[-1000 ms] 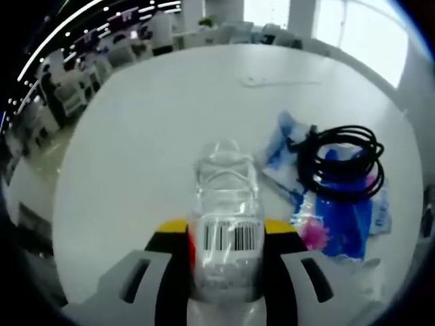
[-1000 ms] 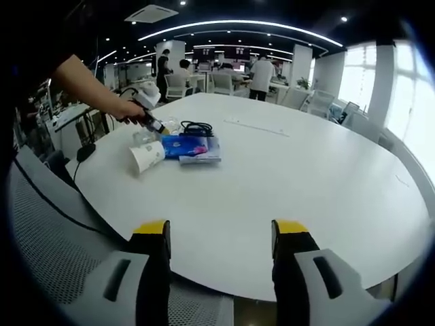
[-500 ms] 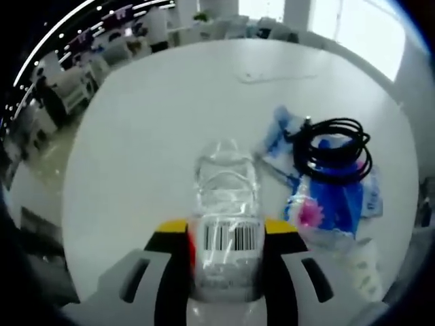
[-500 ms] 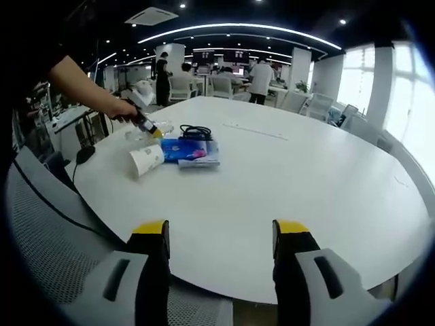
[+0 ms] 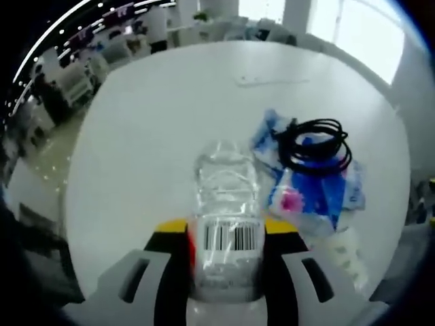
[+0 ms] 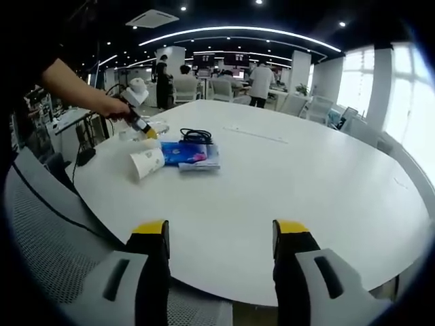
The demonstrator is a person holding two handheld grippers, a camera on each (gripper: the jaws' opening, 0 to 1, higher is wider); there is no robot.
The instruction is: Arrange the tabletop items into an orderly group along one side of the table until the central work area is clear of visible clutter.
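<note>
A clear plastic bottle [image 5: 226, 210] with a barcode label is clamped between the jaws of the left claw [image 5: 226, 234], held out ahead of it above the white counter [image 5: 149, 129]. In the right gripper view the left claw [image 6: 141, 125] is seen far ahead and to the left, carried by a person's hand [image 6: 114, 107] over the counter's far-left edge.

To the right of the held bottle and slightly ahead, a coiled black cable [image 5: 314, 144] lies on top of a blue packet [image 5: 319, 193]. A white paper cup [image 5: 350, 255] lies on its side just to the right of the left claw, close to the packet. The same cluster is seen in the right gripper view: paper cup [image 6: 147, 162], blue packet [image 6: 192, 153], cable [image 6: 196, 135], all grouped near the counter [image 6: 306, 176] edge.

The right claw [image 6: 220, 234] is released, jaws spread with nothing between them, hovering at the near counter edge well apart from the cluster.

Step judged in hand: the bottle is being carried toward the group at the side. The central area ahead of the right claw already looks bare. The next move likely calls for the bottle to be lowered beside the packet and cup without knocking the cup or snagging the cable, then let go. Whether the bottle holds liquid cannot be told.
</note>
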